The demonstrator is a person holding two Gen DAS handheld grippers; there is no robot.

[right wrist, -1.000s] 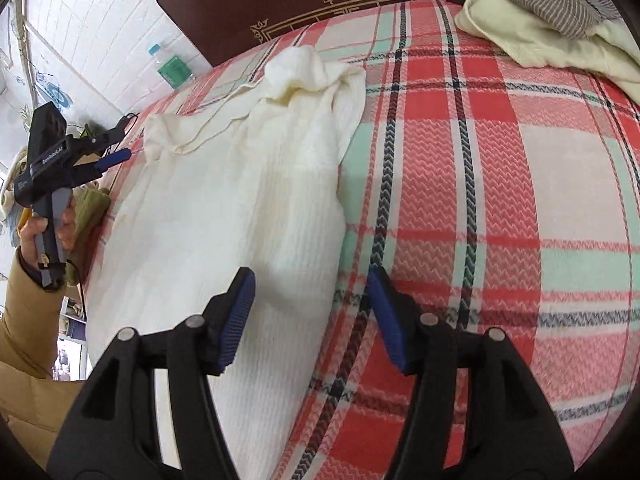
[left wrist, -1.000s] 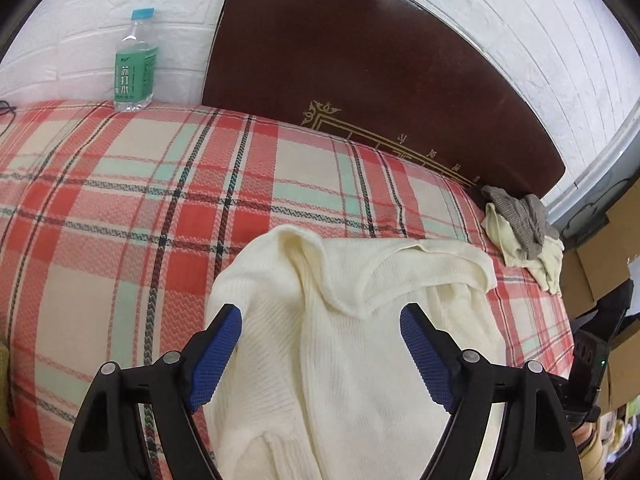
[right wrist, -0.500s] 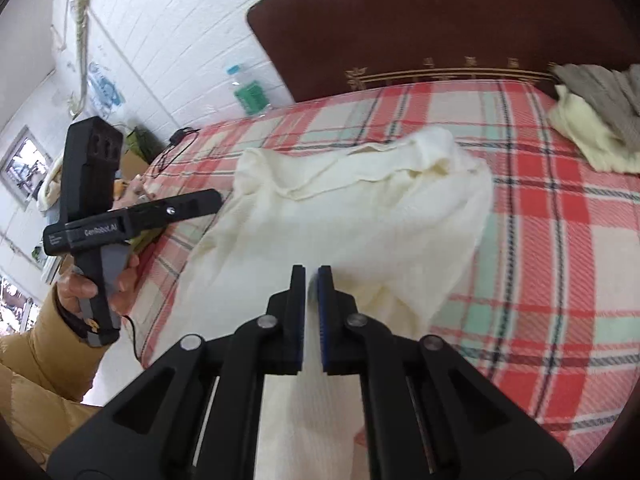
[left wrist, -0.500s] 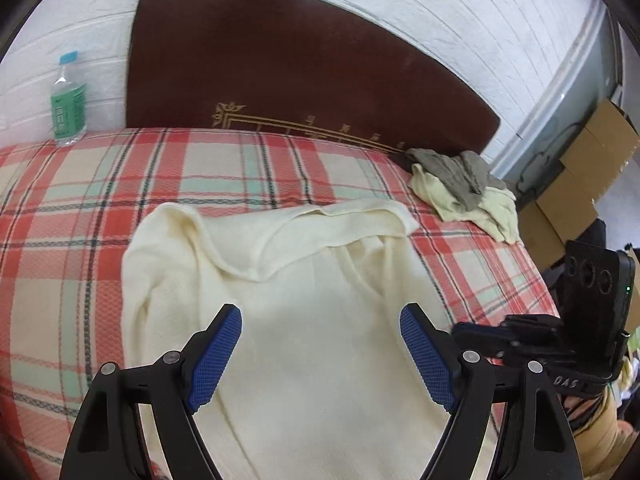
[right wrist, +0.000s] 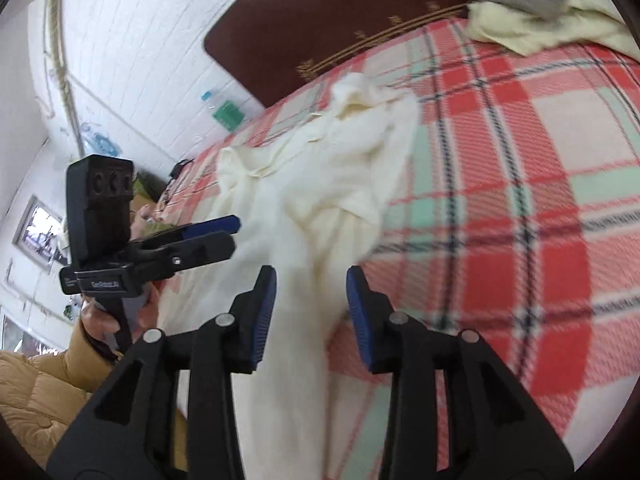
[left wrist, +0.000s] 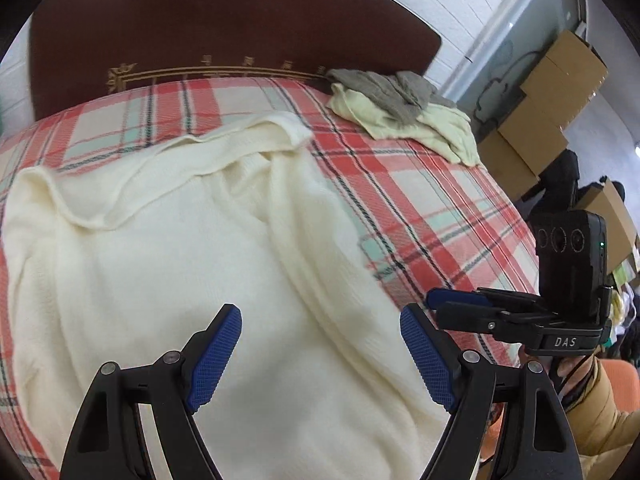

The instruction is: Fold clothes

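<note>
A cream knitted sweater (left wrist: 168,264) lies spread on the red plaid bed cover (left wrist: 432,200), neckline toward the headboard. My left gripper (left wrist: 320,356) is open and empty, hovering over the sweater's lower body. My right gripper (right wrist: 310,312) is open and empty, over the sweater's (right wrist: 320,184) right edge, where a sleeve fold lies. The right gripper also shows in the left wrist view (left wrist: 460,304) at the sweater's right side. The left gripper shows in the right wrist view (right wrist: 216,232) over the sweater's left side.
A pile of cream and grey clothes (left wrist: 404,112) sits at the bed's far right corner by the dark wooden headboard (left wrist: 224,24). A water bottle (right wrist: 224,110) stands at the far left. Cardboard boxes (left wrist: 556,92) stand right of the bed.
My right gripper was shut half a second ago and is now open. Both grippers have moved closer over the sweater; the left view has swung right, so the bottle has left it.
</note>
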